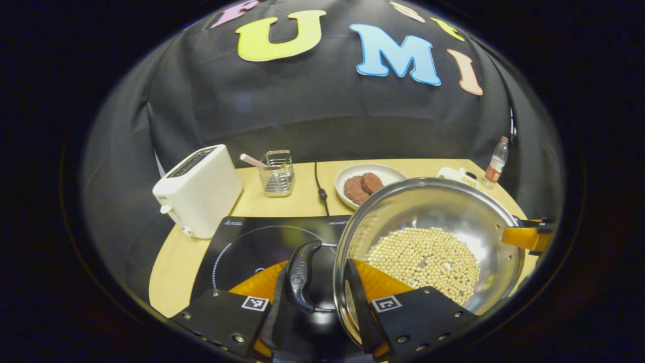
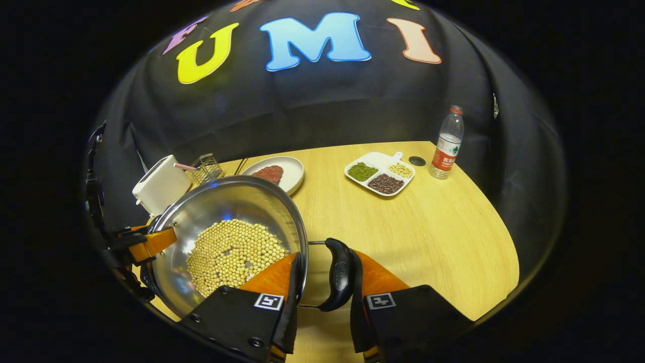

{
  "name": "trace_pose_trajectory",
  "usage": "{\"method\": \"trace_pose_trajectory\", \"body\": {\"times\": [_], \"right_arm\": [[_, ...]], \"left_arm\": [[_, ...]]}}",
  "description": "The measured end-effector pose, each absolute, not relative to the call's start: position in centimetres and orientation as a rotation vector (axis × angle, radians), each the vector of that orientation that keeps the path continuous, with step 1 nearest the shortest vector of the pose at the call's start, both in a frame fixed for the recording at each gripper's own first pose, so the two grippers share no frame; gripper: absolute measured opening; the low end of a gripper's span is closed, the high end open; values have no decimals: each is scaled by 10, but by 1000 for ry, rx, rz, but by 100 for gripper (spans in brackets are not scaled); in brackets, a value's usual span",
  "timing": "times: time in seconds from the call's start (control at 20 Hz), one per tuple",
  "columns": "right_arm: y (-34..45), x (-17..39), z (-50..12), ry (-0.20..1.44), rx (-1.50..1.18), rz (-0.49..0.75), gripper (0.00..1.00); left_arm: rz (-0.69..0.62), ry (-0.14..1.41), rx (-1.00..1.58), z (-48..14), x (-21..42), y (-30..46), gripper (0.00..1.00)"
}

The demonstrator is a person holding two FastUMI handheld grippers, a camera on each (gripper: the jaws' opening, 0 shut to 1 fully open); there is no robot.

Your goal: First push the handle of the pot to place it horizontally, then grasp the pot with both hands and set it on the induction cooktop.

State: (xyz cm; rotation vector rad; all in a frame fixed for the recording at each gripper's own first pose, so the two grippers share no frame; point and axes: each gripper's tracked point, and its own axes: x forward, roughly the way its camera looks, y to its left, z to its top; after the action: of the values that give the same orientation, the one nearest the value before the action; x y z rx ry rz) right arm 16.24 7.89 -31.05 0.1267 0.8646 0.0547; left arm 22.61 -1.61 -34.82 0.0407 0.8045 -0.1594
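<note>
Pot [image 1: 428, 247]: one, beans inside, held above the induction cooktop [image 1: 252, 242]'s 3 o'clock edge.
Handles: two.
Left gripper [image 1: 322, 292]: clamped on one handle [image 1: 302, 275].
Right gripper [image 2: 322, 282]: clamped on the other handle [image 2: 338, 275].
Patties [image 1: 363, 186]: two, on one plate [image 1: 388, 174] at 12 o'clock.

A black cloth [image 2: 322, 111] hangs as the back wall of the booth, creased in soft folds and curving round on both sides. In front of it stands a light wooden table [image 2: 418, 237] with a rounded edge (the grain runs in pale streaks across the top). The light falls from above, leaving the tabletop bright and the cloth dim. In the left gripper view the same cloth [image 1: 322, 111] drops behind the table [image 1: 174, 262], and a thin black cable [image 1: 319, 186] runs from the foot of the wall across the wood.
</note>
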Motion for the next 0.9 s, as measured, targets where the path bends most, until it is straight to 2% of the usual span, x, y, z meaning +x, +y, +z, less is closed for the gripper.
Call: {"method": "trace_pose_trajectory", "body": {"times": [0.1,0.4,0.45,0.5,0.55,0.65,0.7,0.75,0.8,0.85,0.9], "right_arm": [[97,162,-308,860,127,63,45],[151,167,-302,848,118,90,45],[160,169,-301,845,116,93,45],[169,170,-301,843,115,97,45],[177,172,-301,842,114,102,45],[193,175,-301,841,111,111,45],[201,177,-300,840,111,115,45],[208,178,-301,838,111,119,41],[216,179,-301,839,112,123,45],[223,179,-303,840,113,125,41],[229,180,-305,842,112,127,45]], "left_arm": [[-149,803,38,-346,225,3,59],[-117,798,28,-345,229,60,59],[-113,796,27,-345,231,69,62],[-108,794,25,-345,233,79,59],[-103,793,25,-346,235,88,61],[-93,792,23,-347,238,104,59],[-89,793,22,-349,238,112,61],[-84,793,22,-349,240,120,61],[-79,791,24,-349,242,128,61],[-76,790,26,-349,245,134,61],[-74,791,31,-349,246,141,58]]}}
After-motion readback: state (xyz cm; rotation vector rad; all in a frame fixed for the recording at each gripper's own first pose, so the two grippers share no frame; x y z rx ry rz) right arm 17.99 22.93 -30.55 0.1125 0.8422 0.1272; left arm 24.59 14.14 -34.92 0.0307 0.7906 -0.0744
